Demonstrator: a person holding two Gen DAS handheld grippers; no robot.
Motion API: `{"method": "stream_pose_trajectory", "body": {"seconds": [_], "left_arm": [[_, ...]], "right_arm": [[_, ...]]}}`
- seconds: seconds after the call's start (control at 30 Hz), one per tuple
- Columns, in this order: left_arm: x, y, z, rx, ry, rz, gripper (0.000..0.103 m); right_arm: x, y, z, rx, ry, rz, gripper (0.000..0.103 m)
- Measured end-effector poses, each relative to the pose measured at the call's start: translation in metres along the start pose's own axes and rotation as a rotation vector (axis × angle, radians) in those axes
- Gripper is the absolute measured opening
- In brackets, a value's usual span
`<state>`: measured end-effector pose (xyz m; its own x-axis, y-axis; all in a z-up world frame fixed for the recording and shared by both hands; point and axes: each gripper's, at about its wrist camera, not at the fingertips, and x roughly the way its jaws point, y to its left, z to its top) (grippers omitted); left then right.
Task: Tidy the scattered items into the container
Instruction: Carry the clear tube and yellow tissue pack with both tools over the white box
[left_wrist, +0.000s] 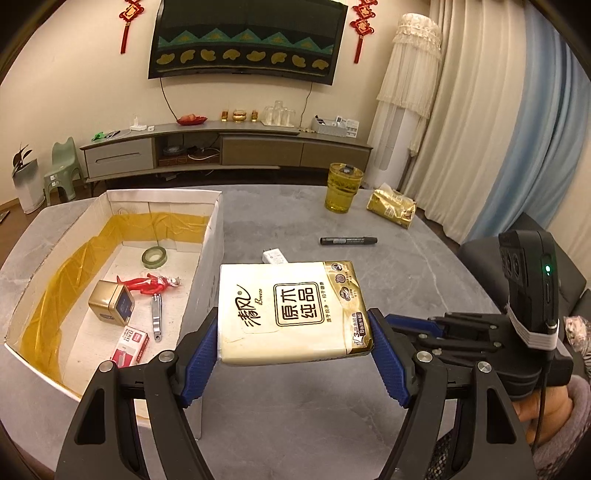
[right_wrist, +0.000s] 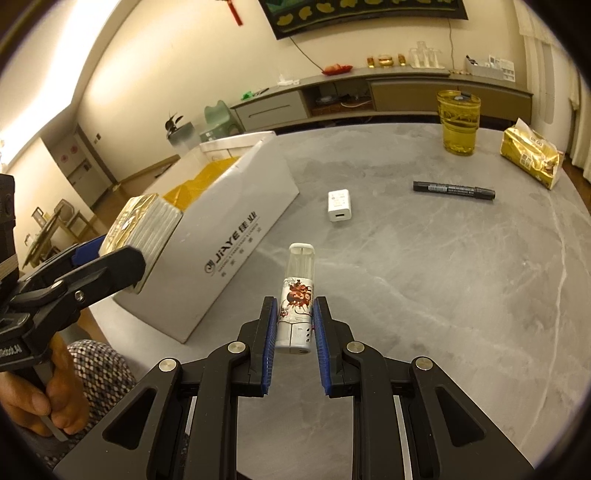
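My left gripper (left_wrist: 295, 332) is clamped on a tissue pack (left_wrist: 291, 314), blue pads pressing both its short sides, pack held up above the desk (left_wrist: 424, 277) just right of the cardboard box (left_wrist: 212, 236) wall. Box already has a tape roll (left_wrist: 154, 257), toy figure (left_wrist: 153, 283), small tin (left_wrist: 110, 302), nail clipper (left_wrist: 157, 317) & a red-white packet (left_wrist: 130, 347). My right gripper (right_wrist: 295, 325) is closed narrow on a small white bottle (right_wrist: 297, 295), cap end pointing away from me, close to the box's near corner. Still out on the desk: white charger (right_wrist: 339, 205), black marker (right_wrist: 453, 190), yellow glass (right_wrist: 458, 122), gold bag (right_wrist: 532, 158), all well apart from both grippers.
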<state>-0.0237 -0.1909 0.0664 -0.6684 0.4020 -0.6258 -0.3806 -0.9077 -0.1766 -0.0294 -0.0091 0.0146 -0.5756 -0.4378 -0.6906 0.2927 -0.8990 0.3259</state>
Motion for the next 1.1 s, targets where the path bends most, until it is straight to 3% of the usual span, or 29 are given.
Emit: {"method": "stream_pose_trajectory", "body": {"seconds": [1.1], "left_arm": [[-0.051,0.069,-0.005,-0.147,-0.089,-0.007,0.076]], "right_arm": [[-0.022,0.078,0.014,-0.082,-0.043,0.061,0.021]]}}
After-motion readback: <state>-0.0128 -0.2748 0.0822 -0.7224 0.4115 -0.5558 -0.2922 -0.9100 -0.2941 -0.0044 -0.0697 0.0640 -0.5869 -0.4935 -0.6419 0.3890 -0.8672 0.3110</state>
